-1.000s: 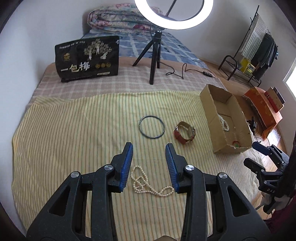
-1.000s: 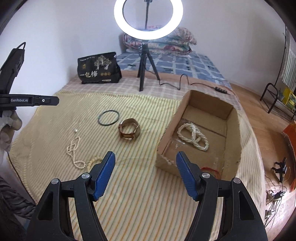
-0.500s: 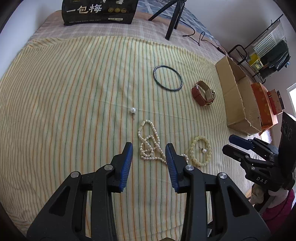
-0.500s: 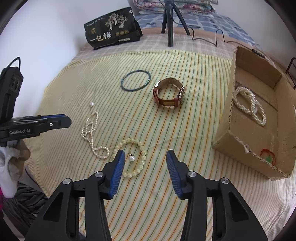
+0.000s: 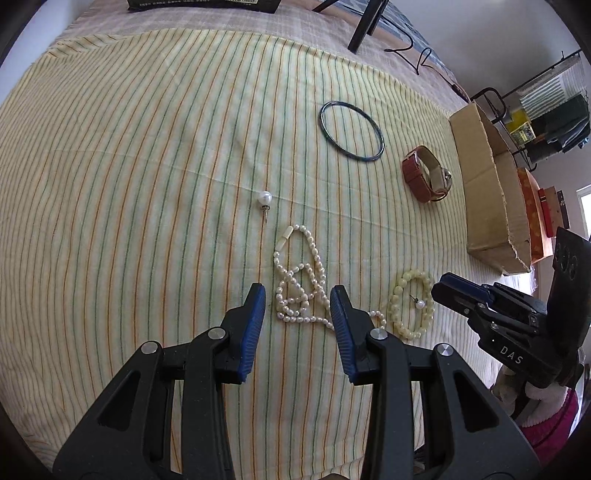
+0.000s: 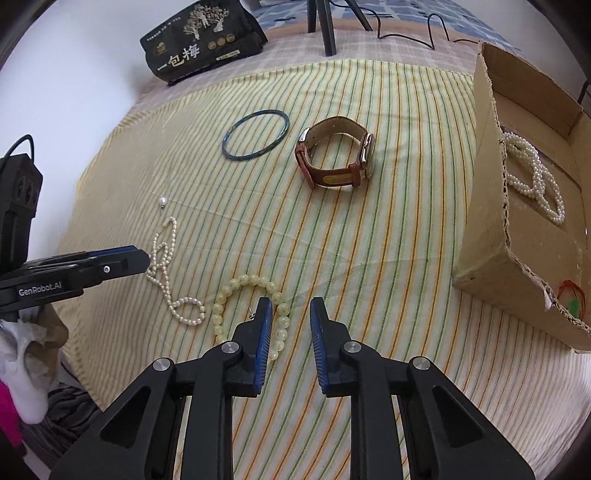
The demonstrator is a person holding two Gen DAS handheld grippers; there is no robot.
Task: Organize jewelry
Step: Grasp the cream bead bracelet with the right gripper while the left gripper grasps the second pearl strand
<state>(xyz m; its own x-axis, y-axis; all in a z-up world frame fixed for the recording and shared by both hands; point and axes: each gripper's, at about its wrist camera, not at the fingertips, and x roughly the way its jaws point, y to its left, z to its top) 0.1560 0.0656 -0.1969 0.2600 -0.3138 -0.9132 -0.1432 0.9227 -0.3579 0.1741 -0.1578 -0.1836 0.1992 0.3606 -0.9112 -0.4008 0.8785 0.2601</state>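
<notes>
My left gripper [image 5: 297, 291] is open, its fingers either side of the near end of a white pearl necklace [image 5: 299, 280] on the striped cloth. My right gripper [image 6: 291, 304] is open but narrow, over the right side of a pale yellow bead bracelet [image 6: 247, 284]; a small pearl earring [image 5: 420, 304] lies inside that bracelet. Another pearl earring [image 5: 265, 197], a dark green bangle [image 5: 351, 131] and a brown strap watch [image 6: 336, 151] lie farther out. The cardboard box [image 6: 491, 229] at the right holds a pearl strand [image 6: 532, 177].
A black printed bag [image 6: 199, 48] and a tripod leg [image 6: 325, 29] stand at the far side of the cloth. The cloth's near edge [image 6: 92, 380] drops off below the left gripper. An orange box [image 5: 532, 206] sits beyond the cardboard box.
Both grippers have tilted down and moved closer to the cloth. The left now brackets the pearl necklace. The right has narrowed and come over the bead bracelet.
</notes>
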